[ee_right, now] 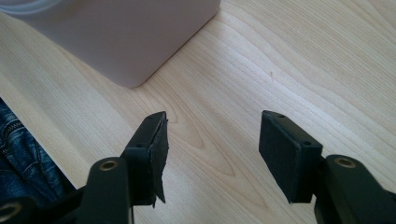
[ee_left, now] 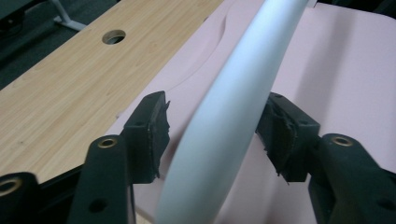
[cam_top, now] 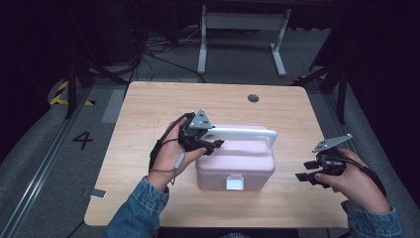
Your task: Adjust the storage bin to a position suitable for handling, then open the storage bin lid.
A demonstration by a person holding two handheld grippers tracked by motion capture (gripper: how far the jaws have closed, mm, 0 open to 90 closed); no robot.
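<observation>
A pale pink box (cam_top: pixel 235 163) with a white latch (cam_top: pixel 235 183) on its front stands mid-table. Its white handle (cam_top: pixel 242 132) is raised above the lid. My left gripper (cam_top: pixel 210 145) is at the handle's left end. In the left gripper view the handle (ee_left: pixel 229 116) runs between the jaws of my left gripper (ee_left: pixel 215 135), with a gap beside the left pad, over the pink lid (ee_left: pixel 336 70). My right gripper (cam_top: pixel 304 177) hovers open to the right of the box. Its view shows my right gripper (ee_right: pixel 212 154) holding nothing above bare wood, with the box corner (ee_right: pixel 126 32) ahead.
The wooden table (cam_top: pixel 148 114) has a round cable hole (cam_top: pixel 253 98) near its far edge. A white desk frame (cam_top: pixel 242 29) stands on the floor beyond. Denim sleeves (cam_top: pixel 133 208) come in from the near edge.
</observation>
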